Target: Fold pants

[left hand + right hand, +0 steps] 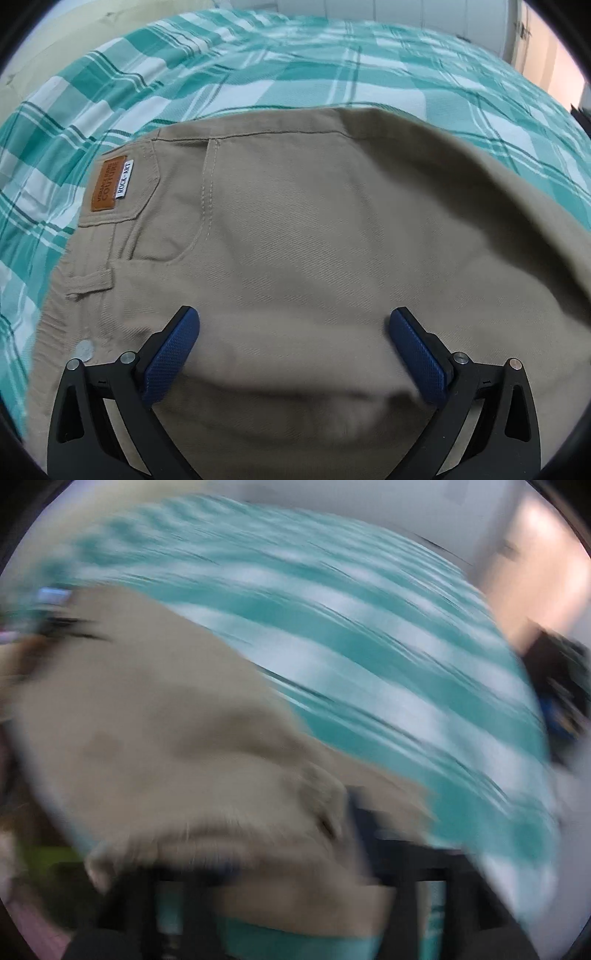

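Note:
Khaki pants (295, 240) lie on a green and white plaid bed cover (258, 74). Their waist end is at the left, with a brown leather patch (107, 186), a back pocket and a belt loop. My left gripper (293, 332) is open just above the pants, its blue pads (170, 362) spread wide with nothing between them. The right wrist view is heavily blurred by motion. It shows khaki cloth (166, 738) bunched right in front of my right gripper (295, 867); I cannot tell how its jaws stand.
The plaid cover (406, 664) stretches far and right of the pants. A cream wall (55, 48) is at the far left. White cupboard doors (424, 18) stand behind the bed. Dark blurred objects (561, 686) are beside the bed at the right.

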`<state>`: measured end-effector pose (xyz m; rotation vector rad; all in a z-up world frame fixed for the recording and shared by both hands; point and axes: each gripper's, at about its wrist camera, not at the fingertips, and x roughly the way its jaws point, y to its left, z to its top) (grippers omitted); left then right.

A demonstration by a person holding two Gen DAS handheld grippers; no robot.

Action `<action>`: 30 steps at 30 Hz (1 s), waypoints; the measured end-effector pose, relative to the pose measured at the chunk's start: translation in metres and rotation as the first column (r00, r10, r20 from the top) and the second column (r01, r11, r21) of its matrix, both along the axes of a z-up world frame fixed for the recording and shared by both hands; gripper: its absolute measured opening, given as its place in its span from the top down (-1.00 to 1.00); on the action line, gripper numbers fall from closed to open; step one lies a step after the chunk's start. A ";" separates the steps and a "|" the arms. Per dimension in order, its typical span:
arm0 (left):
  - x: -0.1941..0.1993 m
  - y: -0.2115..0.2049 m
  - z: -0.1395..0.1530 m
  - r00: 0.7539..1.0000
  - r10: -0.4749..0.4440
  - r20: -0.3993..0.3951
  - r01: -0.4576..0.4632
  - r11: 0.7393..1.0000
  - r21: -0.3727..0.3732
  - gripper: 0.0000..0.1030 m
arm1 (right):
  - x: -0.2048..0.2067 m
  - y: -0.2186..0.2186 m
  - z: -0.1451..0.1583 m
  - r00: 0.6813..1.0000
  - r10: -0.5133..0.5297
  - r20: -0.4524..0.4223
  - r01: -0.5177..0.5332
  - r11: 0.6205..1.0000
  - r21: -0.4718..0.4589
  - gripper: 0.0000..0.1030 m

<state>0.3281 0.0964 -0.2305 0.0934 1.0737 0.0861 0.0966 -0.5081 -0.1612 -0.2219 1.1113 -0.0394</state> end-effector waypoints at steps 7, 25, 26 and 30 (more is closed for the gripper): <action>-0.087 -0.019 0.048 0.988 -0.152 0.015 0.153 0.980 -0.130 -0.99 | -0.015 0.006 0.032 0.966 -0.203 0.160 0.209 0.978 -0.025 -0.62; -0.176 -0.048 0.005 0.968 -0.249 0.016 0.247 0.951 -0.184 -0.99 | 0.002 0.263 -0.075 0.984 -0.065 0.164 -0.005 0.919 0.395 -0.94; -0.174 -0.049 0.004 0.968 -0.249 0.019 0.248 0.952 -0.176 -0.99 | 0.000 0.263 -0.079 0.981 -0.066 0.182 -0.012 0.918 0.397 -0.94; -0.176 -0.052 0.001 0.968 -0.246 0.038 0.249 0.956 -0.154 -0.99 | -0.004 0.266 -0.081 0.978 -0.052 0.203 -0.028 0.927 0.374 -0.95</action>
